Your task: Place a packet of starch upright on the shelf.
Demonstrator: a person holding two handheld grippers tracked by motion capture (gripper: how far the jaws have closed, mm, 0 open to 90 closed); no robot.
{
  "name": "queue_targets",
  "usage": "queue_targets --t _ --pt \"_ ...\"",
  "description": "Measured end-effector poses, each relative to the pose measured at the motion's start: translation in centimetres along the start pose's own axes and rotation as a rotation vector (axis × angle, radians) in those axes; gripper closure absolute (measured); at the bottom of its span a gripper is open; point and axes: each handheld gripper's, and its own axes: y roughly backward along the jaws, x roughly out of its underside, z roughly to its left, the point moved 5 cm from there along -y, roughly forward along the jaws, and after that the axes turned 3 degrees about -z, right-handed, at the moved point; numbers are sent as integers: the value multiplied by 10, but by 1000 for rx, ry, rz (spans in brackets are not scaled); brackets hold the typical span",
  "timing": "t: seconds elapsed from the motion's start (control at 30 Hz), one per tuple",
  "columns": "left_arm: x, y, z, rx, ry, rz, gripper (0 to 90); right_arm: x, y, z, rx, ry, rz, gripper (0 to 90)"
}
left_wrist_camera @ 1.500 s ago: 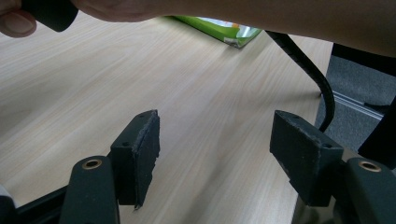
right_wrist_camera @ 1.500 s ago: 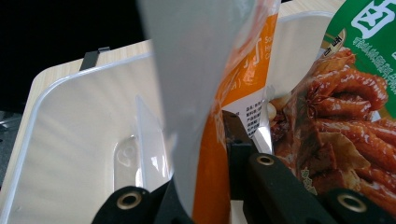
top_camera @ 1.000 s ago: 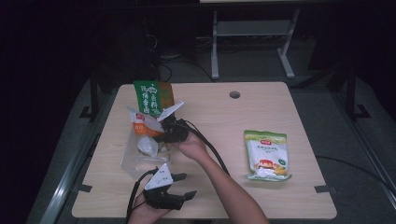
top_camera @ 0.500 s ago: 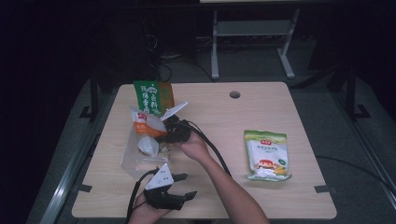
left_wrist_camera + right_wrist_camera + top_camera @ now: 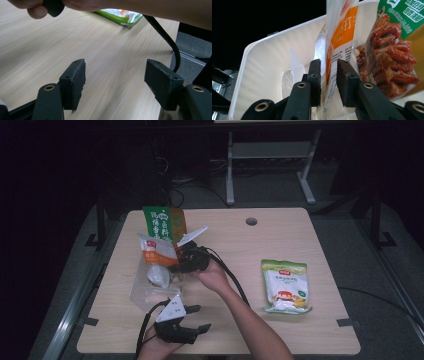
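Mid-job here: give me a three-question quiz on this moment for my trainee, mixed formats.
1. True or false: the left gripper has a packet between its jaws.
2. The orange and white packet that stands between the right gripper jaws is in:
A. a clear plastic bin
B. a wire basket
C. a cardboard box
3. Fill in: the packet lying flat on the table, apart from the bin, is the ______ and white packet.

Key:
1. False; its jaws are open over bare tabletop.
2. A. The right jaws have just been opening, and a gap shows beside the packet.
3. Green.
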Motion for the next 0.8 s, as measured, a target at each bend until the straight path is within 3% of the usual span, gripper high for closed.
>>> queue_targets --t 0.07,0.47,0.8 --pt "0 0 0 0 1 1 333 0 2 1 1 -2 -3 778" --pt "0 -1 0 10 10 0 334 1 27 0 -25 -12 -33 686" --pt "-1 -3 -3 11 -11 6 335 14 55 -4 -33 -28 -41 640"
